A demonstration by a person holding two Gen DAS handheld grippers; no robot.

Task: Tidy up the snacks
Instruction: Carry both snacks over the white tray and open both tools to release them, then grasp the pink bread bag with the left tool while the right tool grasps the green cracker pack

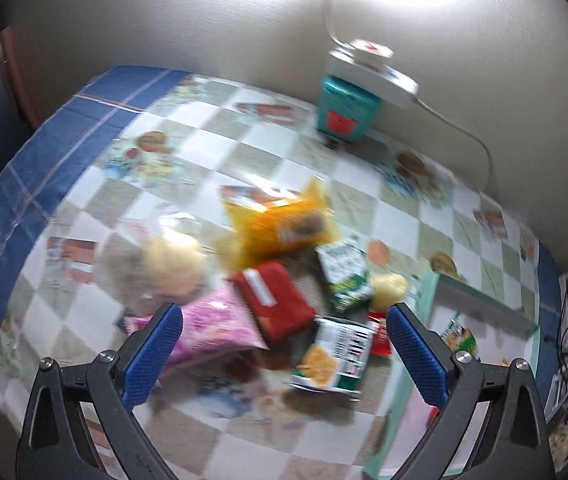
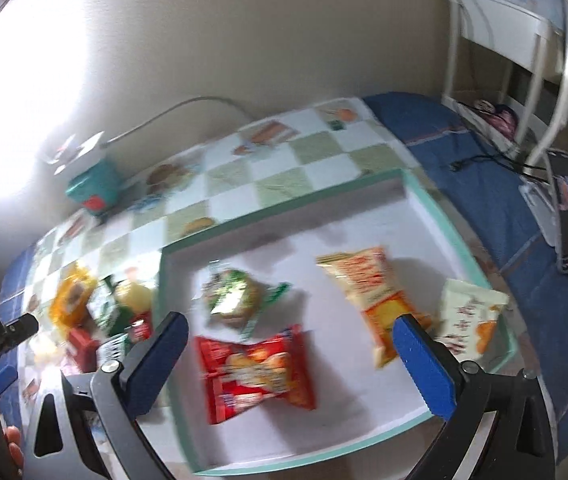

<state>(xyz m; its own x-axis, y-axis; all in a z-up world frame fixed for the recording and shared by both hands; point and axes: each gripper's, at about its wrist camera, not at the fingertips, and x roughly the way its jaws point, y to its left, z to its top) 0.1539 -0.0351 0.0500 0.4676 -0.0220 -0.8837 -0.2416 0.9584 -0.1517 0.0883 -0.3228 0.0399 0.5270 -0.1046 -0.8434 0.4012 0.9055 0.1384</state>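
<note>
In the left wrist view a pile of snacks lies on the checked tablecloth: a yellow packet (image 1: 284,224), a red packet (image 1: 273,304), a pink packet (image 1: 219,324), a green-and-white packet (image 1: 344,276) and a barcoded green packet (image 1: 332,356). My left gripper (image 1: 284,344) hangs open above the pile, holding nothing. The right wrist view shows the mint-rimmed white tray (image 2: 284,208) with a red packet (image 2: 255,372), a green packet (image 2: 235,300), an orange-and-cream packet (image 2: 372,292) and a white packet (image 2: 472,316) inside. Over the red one my right gripper (image 2: 288,360) stands open and empty.
A teal box (image 1: 348,108) with a white power strip (image 1: 372,68) and its cable stands by the back wall. The tray's corner (image 1: 480,300) lies right of the pile. Blue cloth (image 2: 484,184) borders the table. A white rack (image 2: 524,60) stands beyond the right edge.
</note>
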